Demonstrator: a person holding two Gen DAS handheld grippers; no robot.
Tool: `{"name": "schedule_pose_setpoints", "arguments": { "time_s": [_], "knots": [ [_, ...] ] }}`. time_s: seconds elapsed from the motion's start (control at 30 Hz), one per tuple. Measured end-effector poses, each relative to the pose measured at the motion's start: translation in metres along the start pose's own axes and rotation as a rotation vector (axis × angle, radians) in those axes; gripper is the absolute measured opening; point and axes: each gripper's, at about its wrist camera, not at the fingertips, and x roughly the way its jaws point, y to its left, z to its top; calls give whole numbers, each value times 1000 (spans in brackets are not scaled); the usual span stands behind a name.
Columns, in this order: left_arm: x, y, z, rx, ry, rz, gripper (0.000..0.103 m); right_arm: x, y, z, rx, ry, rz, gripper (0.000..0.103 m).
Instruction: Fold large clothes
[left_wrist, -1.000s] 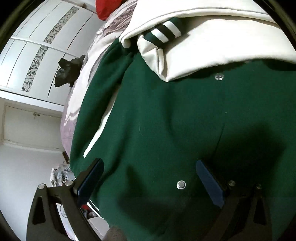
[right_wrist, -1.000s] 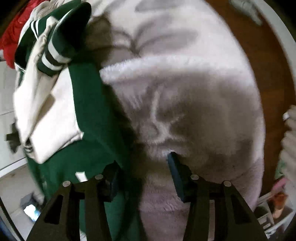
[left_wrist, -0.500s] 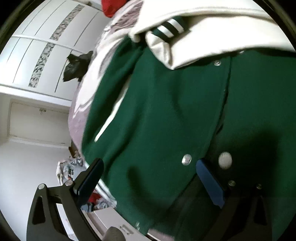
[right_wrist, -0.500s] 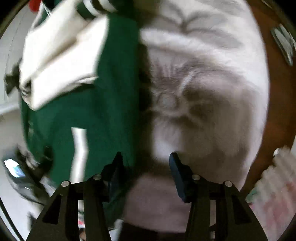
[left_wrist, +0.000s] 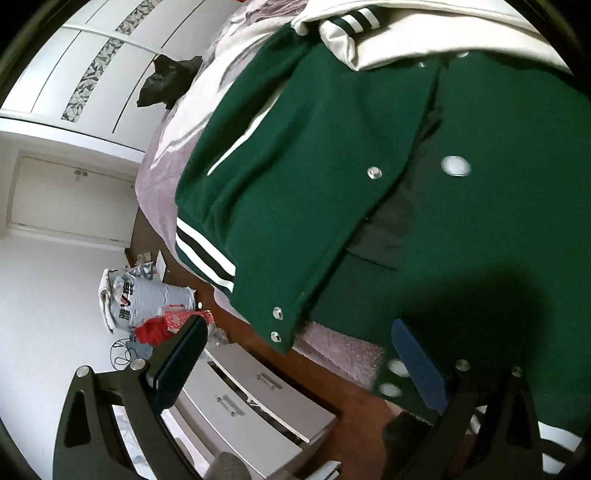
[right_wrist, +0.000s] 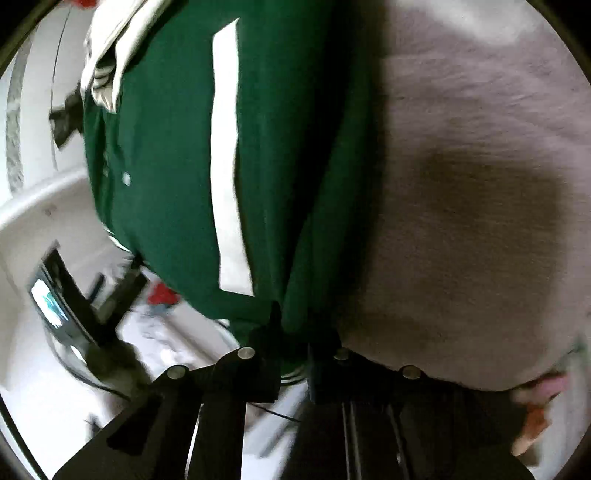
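While the left claw (left_wrist: 295, 363) gapes, the right claw (right_wrist: 293, 343) pinches the jacket (right_wrist: 177, 147) — hem edge.

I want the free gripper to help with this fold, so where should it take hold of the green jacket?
Grip the green jacket at its striped hem, coming in from the bed's edge side. That ribbed corner overhangs, is thick and lies flat, so the open left gripper can probably slide around it.
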Motion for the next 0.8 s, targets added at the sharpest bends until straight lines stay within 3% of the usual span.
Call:
{"name": "schedule_pose_setpoints", "arguments": {
  "time_s": [0.13, 0.2, 0.3, 0.37, 0.4, 0.47, 0.53, 0.6, 0.7, 0.8],
  "knots": [
    [3, -8, -2, 42, -14, 25, 103, -1, 17, 14, -15, 48, -19, 12],
    [4, -4, 0, 31, -15, 29, 103, -16, 24, 15, -25, 65, 11, 15],
    [-1, 8, -2, -21, -9, 20, 103, -36, 28, 12, 2, 22, 89, 37],
    [-7, 16, -4, -54, -3, 25, 103, -33, 24, 13, 21, -4, 145, 40],
    [-9, 18, -5, -63, -3, 29, 103, -27, 24, 12, 27, -14, 130, 40],
    [-17, 23, -5, -98, -7, 17, 103, -22, -1, 11, 47, -21, -20, 40],
    [-26, 23, -2, -128, -19, 0, 103, -22, -6, 16, 104, 24, 19, 40],
    [-37, 18, 3, -131, -45, -19, 103, -43, 5, 20, 83, 29, 39, 40],
    [-49, -1, 13, -107, -91, -32, 103, -110, 13, 33, 53, -149, 45, 42],
    [-57, -25, 24, -64, -142, -10, 103, -166, 15, 70, 48, -317, -3, 43]
  ]
}}
